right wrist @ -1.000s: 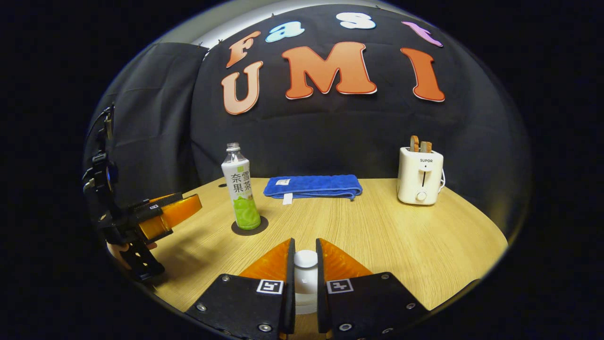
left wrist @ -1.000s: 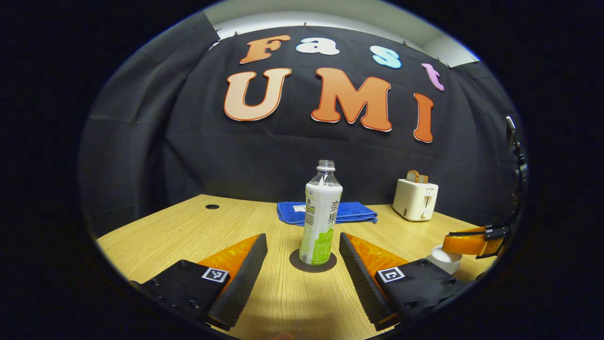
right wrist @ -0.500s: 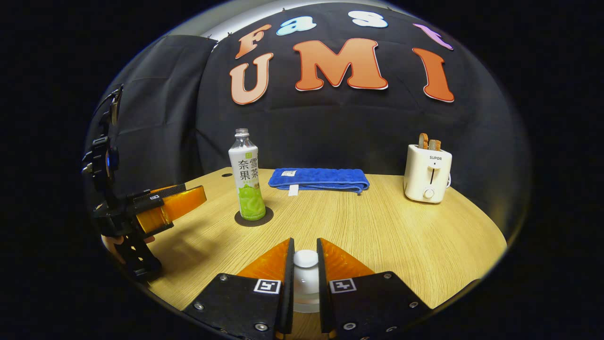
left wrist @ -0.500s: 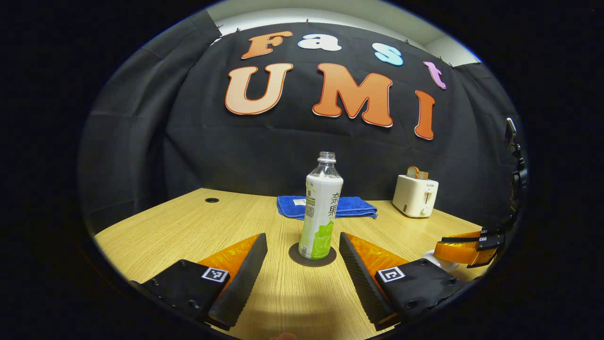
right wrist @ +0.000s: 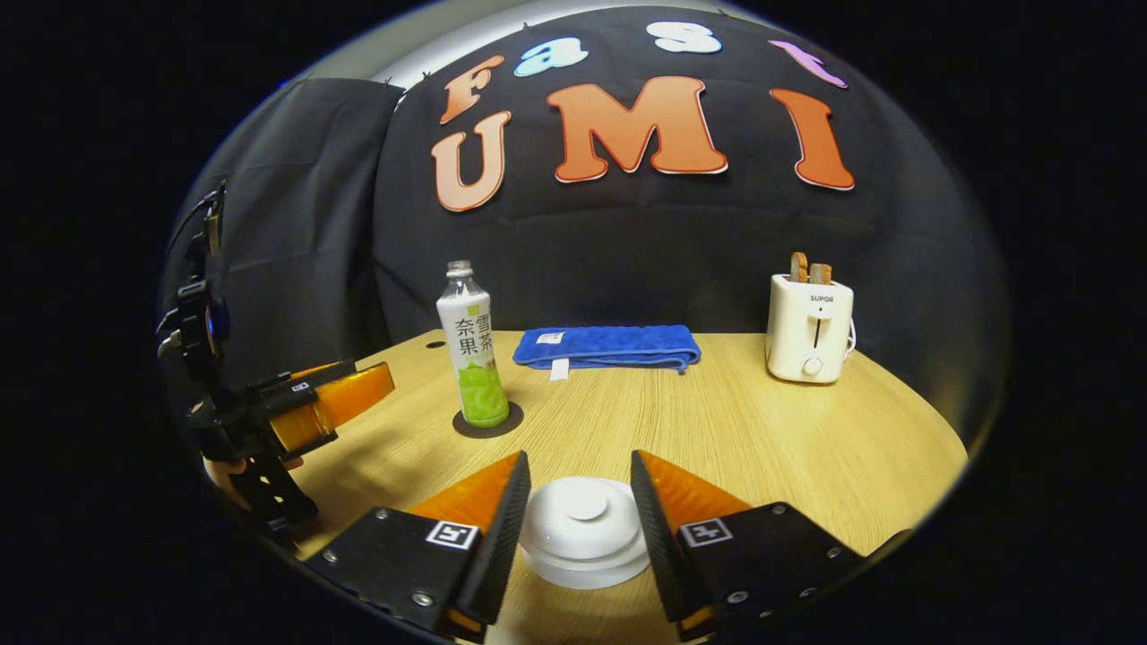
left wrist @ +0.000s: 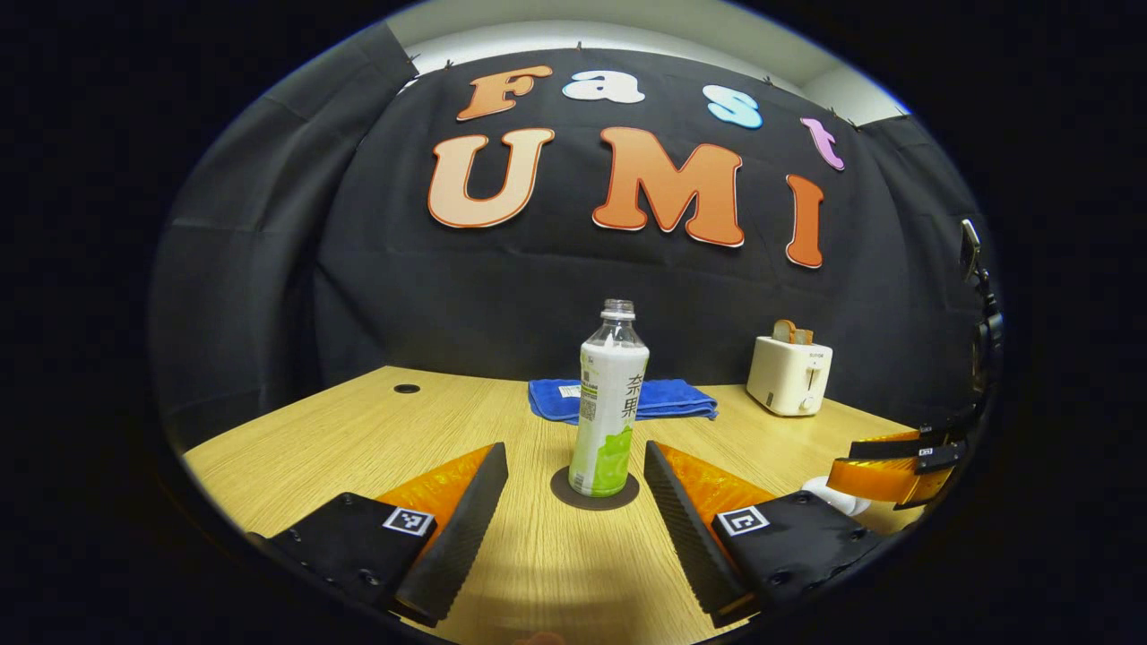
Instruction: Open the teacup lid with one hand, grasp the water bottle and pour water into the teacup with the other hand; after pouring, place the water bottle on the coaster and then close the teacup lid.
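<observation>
teacup (right wrist: 584,548) sits on the surface (right wrist: 762,439) right between my right gripper (right wrist: 576,502) fingers, lid (right wrist: 582,512) on, and the jaws stand released, one on each side with a gap to the lid. it looks like stiff white ceramic, smooth and likely slick and breakable, so i'd take the lid by its small middle knob and lift straight up. the bottle (left wrist: 610,403) stands upright and uncapped on the dark coaster (left wrist: 594,491), ahead of my left gripper (left wrist: 574,484), which is also spread wide and holds nothing. it looks like thin plastic, light, easily squeezed; i'd grip it around the labelled middle, gently. i can't tell how much liquid is in it, since the wrap hides the level. the cup's body is hidden under the lid and behind my fingers, and in the left gripper view it is half covered by the other gripper.
</observation>
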The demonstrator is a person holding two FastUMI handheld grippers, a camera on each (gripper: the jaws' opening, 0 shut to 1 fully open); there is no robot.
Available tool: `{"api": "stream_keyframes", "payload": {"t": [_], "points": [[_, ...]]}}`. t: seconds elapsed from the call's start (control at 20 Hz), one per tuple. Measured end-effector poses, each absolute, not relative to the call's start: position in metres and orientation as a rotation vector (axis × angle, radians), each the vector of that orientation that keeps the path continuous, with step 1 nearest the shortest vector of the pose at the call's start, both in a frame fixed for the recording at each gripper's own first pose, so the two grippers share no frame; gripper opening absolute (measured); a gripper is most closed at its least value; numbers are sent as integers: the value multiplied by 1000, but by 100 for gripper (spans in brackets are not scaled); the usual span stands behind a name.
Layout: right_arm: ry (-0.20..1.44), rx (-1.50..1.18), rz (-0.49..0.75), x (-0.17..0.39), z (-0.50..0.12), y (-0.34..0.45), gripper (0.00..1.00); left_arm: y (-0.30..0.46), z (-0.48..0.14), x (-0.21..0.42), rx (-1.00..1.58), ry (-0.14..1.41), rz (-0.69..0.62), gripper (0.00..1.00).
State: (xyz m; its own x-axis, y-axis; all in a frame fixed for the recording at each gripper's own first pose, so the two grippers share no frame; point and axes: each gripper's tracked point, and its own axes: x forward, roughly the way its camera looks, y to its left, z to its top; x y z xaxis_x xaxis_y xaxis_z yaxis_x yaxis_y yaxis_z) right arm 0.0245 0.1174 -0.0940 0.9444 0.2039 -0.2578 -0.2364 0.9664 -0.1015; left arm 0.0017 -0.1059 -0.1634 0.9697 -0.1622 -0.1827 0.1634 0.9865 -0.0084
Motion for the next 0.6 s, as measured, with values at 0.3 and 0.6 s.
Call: {"api": "stream_keyframes", "payload": {"t": [0.3, 0.6], "points": [[178, -166, 122, 28, -75, 73, 94, -102, -159, 0, -5, 162, -156, 99], [128, -158, 59, 22, -65, 52, 97, -94, -153, -3, 8, 145, -130, 99]]}}
